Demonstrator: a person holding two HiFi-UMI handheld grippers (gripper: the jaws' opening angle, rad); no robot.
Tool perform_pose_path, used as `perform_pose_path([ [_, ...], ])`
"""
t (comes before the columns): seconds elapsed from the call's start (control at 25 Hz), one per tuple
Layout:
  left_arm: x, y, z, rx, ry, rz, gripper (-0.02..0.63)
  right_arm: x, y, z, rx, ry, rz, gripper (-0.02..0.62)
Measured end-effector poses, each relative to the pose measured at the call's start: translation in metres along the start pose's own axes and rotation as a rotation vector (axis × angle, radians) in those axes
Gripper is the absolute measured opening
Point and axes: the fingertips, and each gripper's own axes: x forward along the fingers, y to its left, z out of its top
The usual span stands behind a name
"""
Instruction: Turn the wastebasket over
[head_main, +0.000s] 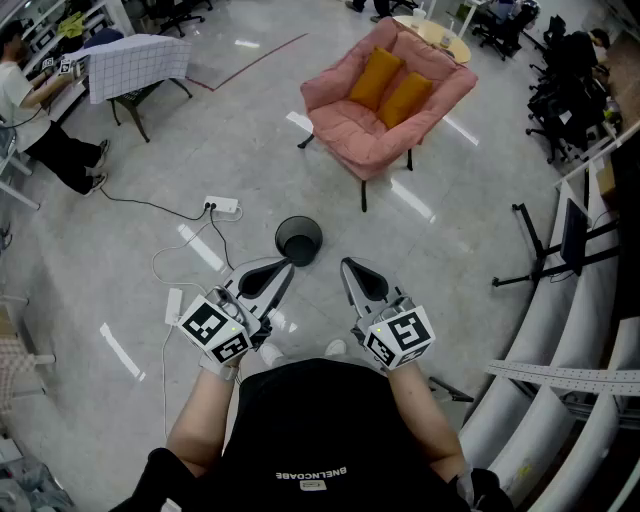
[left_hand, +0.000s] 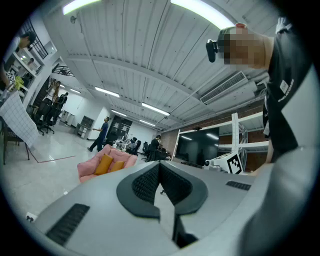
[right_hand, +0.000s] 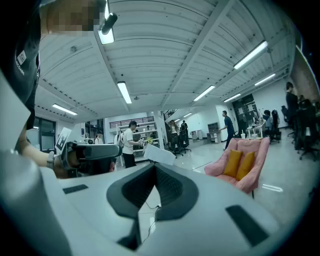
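A small black mesh wastebasket (head_main: 299, 240) stands upright on the grey floor, mouth up, a short way ahead of me. My left gripper (head_main: 285, 268) is held level just near and left of it, jaws shut with nothing between them. My right gripper (head_main: 346, 266) is level to the basket's near right, also shut and empty. Neither touches the basket. In the left gripper view the left gripper (left_hand: 160, 167) shows closed pads; in the right gripper view the right gripper (right_hand: 154, 167) does too. The basket is in neither gripper view.
A pink armchair (head_main: 385, 100) with two orange cushions stands beyond the basket. A white power strip (head_main: 222, 206) with cables lies on the floor to the left. A draped table (head_main: 135, 62) and a seated person (head_main: 30, 110) are far left. Stands and white pipes (head_main: 560, 330) are at right.
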Motion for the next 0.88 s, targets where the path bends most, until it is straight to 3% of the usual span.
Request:
perform_pose_path([
  [0.32, 0.029, -0.03, -0.013, -0.003, 0.022, 0.008, 0.014, -0.03, -0.029, 0.001, 0.021, -0.003, 0.01, 0.009],
  [0.64, 0.042, -0.039, -0.032, -0.015, 0.043, 0.104, 0.014, -0.047, -0.052, 0.001, 0.033, -0.02, 0.068, 0.011],
  [0.88, 0.037, -0.028, -0.048, -0.055, 0.071, 0.151, 0.014, -0.042, -0.069, -0.015, 0.097, 0.009, 0.045, 0.011],
])
